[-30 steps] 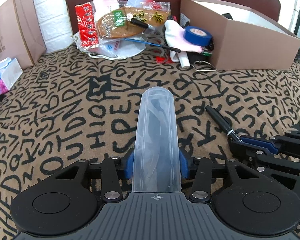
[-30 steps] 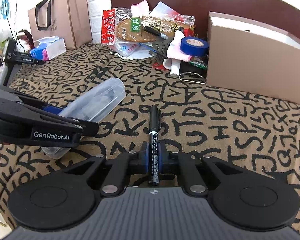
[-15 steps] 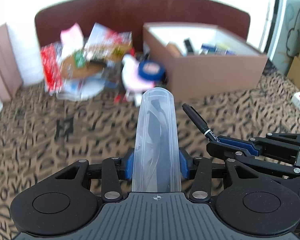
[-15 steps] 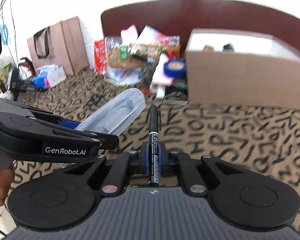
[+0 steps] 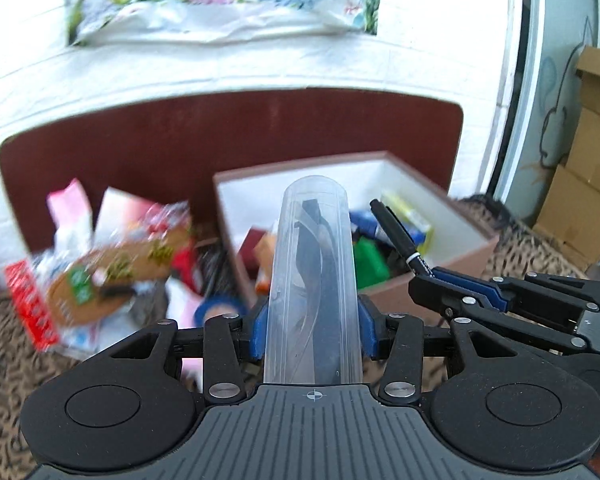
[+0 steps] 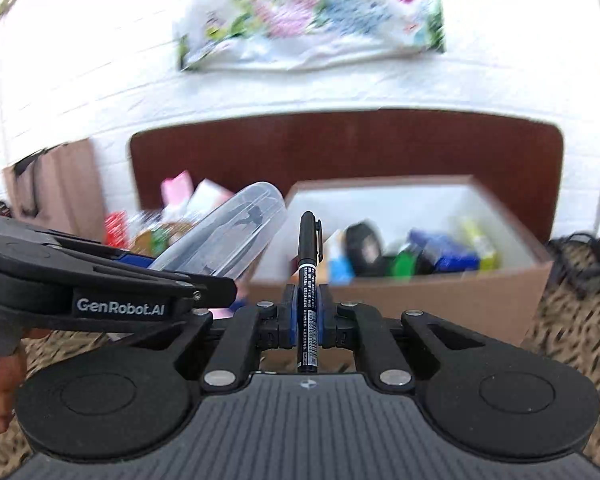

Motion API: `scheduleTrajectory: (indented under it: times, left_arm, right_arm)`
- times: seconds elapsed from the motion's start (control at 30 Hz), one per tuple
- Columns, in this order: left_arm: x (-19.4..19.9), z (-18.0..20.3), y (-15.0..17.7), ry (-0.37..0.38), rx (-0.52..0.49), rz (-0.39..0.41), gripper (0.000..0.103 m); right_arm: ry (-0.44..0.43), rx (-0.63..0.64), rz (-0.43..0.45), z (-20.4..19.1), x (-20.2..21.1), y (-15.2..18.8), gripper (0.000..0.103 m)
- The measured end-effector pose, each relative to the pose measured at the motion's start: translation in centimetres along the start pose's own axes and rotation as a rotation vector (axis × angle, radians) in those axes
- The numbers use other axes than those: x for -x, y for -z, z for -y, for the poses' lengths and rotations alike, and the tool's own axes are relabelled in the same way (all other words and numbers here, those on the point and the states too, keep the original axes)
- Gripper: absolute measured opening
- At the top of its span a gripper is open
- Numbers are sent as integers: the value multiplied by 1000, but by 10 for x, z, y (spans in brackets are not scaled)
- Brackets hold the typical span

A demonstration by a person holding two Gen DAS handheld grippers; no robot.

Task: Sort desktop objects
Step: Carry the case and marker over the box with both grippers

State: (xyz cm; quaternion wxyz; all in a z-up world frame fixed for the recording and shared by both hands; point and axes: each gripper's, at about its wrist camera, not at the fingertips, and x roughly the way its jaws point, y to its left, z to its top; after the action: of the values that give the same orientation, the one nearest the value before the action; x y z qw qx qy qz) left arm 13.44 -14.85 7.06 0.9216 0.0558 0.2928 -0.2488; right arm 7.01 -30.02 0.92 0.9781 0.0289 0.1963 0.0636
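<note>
Left tongs (image 5: 314, 316) clamped on clear plastic case (image 5: 311, 280), case pointing at box. Right tongs (image 6: 307, 316) clamped on black marker (image 6: 308, 292). Beyond both: brown open box (image 6: 400, 292) holding sorted items; clutter pile (image 5: 100, 264) left, blurred.

home bedroom: headboard (image 5: 220, 140), patterned bedspread (image 6: 572, 320)

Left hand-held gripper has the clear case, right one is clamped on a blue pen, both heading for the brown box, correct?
Not quite: the pen in the right hand-held gripper is black, as the right wrist view shows. The left hand-held gripper does hold the clear case, with the brown box ahead.
</note>
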Motion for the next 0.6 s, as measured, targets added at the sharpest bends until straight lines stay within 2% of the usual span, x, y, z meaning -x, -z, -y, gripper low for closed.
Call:
scheduleTrajectory:
  times: [0.3,0.6]
  left_arm:
    - [-73,8,-61,65,69,-15,45]
    - [-150,21,-74,108,91,-82,45]
  right_arm:
    - [84,-4,4,54,-65,-48,11]
    - [165,51,-74,102,-117,-45,11]
